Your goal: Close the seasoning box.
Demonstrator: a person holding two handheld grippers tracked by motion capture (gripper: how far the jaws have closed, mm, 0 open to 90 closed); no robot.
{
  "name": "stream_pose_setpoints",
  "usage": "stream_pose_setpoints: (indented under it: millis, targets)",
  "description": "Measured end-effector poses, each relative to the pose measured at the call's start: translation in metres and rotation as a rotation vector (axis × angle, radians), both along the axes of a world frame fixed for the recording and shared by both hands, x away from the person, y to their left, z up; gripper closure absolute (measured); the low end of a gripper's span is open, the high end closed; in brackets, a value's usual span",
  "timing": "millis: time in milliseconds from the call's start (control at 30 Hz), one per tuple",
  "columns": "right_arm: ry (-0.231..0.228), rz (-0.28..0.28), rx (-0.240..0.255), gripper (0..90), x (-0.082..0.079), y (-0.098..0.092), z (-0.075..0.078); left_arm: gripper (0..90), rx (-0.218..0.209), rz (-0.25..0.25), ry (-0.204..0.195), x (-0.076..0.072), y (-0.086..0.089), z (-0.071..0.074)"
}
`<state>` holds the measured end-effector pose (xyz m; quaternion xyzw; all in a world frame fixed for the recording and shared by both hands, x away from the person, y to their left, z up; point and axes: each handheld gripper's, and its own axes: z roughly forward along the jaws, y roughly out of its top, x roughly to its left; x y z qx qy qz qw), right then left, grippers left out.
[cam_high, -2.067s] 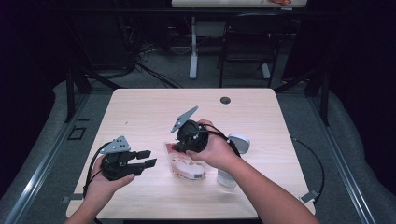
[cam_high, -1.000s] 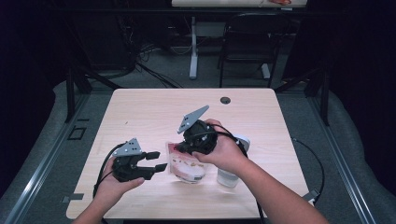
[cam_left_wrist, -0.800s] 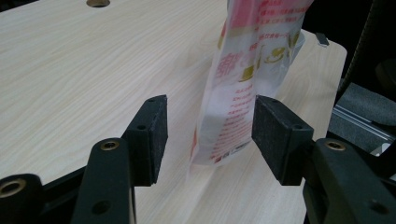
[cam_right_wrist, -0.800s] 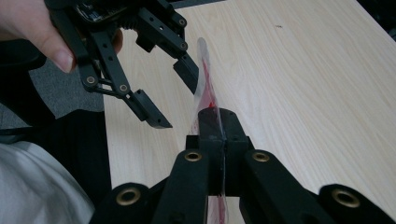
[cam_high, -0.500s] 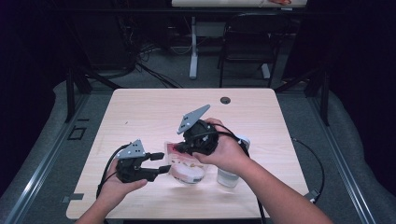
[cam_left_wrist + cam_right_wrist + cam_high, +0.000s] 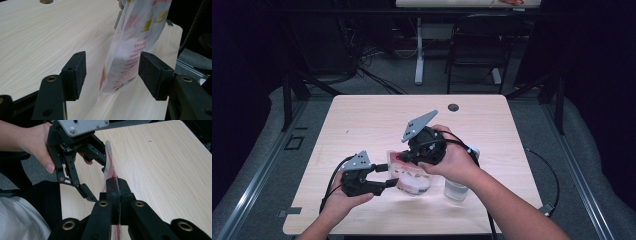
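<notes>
Left gripper (image 6: 111, 72) opened (jaws flanking), packet (image 6: 130, 47) between — untouched

Lab or office: bare wooden table (image 6: 362, 120), floor cables (image 6: 377, 75), chair (image 6: 474, 47).

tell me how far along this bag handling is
Done: the right gripper is shut on the top edge of the printed bag, holding it up over the table. In hand: the left gripper has just been opening, and the bag's lower end sits between its pads untouched. Left: closing on that end, probably. The plastic cup stands untouched.
</notes>
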<state>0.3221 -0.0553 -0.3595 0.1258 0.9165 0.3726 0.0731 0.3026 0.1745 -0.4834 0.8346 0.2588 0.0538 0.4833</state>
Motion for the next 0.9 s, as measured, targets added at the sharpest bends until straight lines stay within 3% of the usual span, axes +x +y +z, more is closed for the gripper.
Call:
stream_pose_setpoints:
  millis: [133,400,533,900]
  targets:
    - [0.002,-0.001,0.009,90.0,-0.001,-0.001,0.001,36.8,-0.004,-0.023,0.01,0.0,-0.003,-0.005]
    - [0.0,0.005,0.008,90.0,-0.001,-0.001,0.003,34.2,0.029,-0.028,0.007,0.001,-0.01,-0.011]
    - [-0.002,0.009,0.007,90.0,-0.001,0.0,0.005,33.2,0.02,-0.026,0.015,0.002,-0.011,-0.014]
    - [-0.009,0.012,0.017,90.0,-0.002,0.001,0.008,36.2,0.027,-0.058,0.004,0.002,-0.017,-0.02]
